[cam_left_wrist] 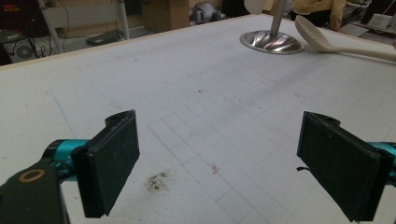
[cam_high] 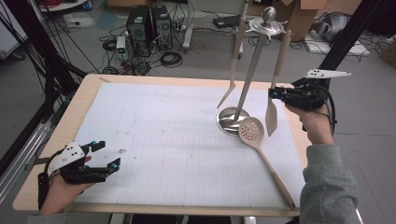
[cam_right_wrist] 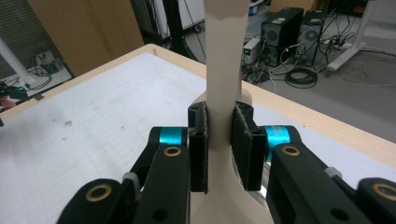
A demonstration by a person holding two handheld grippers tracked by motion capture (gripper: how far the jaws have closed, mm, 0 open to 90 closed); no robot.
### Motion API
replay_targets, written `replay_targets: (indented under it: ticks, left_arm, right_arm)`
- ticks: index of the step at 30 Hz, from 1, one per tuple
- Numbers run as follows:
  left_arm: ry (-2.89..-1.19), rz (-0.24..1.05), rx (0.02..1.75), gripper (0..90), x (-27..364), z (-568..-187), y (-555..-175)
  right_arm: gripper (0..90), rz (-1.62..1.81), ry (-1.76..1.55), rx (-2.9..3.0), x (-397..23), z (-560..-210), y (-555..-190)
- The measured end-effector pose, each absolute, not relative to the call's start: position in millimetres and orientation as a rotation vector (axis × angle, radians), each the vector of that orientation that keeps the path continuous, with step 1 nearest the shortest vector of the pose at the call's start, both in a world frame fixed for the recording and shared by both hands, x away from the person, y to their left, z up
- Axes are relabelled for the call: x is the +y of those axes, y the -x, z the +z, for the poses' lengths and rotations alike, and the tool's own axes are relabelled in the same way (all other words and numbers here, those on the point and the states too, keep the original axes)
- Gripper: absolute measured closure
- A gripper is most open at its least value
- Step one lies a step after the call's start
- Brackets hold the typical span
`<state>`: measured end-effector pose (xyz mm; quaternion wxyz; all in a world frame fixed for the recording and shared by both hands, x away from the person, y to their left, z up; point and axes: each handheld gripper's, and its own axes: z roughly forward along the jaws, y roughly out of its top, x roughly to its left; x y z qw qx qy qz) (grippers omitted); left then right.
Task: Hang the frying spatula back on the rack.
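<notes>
Fingers [cam_right_wrist: 219, 149] on 1 of 3 utensils [cam_high: 271, 116]

A light wooden table [cam_high: 84, 98] carries a white gridded mat [cam_high: 163, 140]; at two o'clock stands a steel rack base [cam_high: 226, 122], a slotted spoon [cam_high: 261, 151] beside it.

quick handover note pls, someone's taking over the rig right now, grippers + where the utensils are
Right gripper: shut on the beige spatula, which hangs from the metal stand at the table's far right.
Left gripper: open, empty, low over the near left of the white mat.
Also hanging on the stand: a beige fork-like utensil.
Slotted spoon: lying on the mat, its bowl against the stand's base.
Done: spatula gripped. Left, probably: either lift it off or let it go; the spoon is untouched.
</notes>
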<state>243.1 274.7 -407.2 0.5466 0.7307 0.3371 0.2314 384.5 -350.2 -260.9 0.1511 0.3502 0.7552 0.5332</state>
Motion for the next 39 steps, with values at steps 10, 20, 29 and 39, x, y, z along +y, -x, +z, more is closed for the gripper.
replay_targets:
  ticks: [10,20,29,39]
  left_arm:
    - [-1.731,0.552,0.796,13.3,275.6,-406.3,-241.7]
    - [-1.731,0.55,0.793,13.3,274.2,-406.2,-242.6]
    - [-1.737,0.535,0.783,13.3,268.0,-407.1,-249.3]
    - [-1.745,0.513,0.76,13.3,257.5,-407.5,-257.4]
  right_arm:
    - [77.5,1.528,-1.017,2.149,-345.7,-263.1,-387.7]
    - [67.4,1.523,-1.013,2.087,-350.4,-268.0,-378.1]
    - [35.4,1.49,-0.954,2.085,-352.2,-271.5,-359.8]
    - [14.6,1.54,-0.861,2.1,-345.5,-265.2,-340.7]
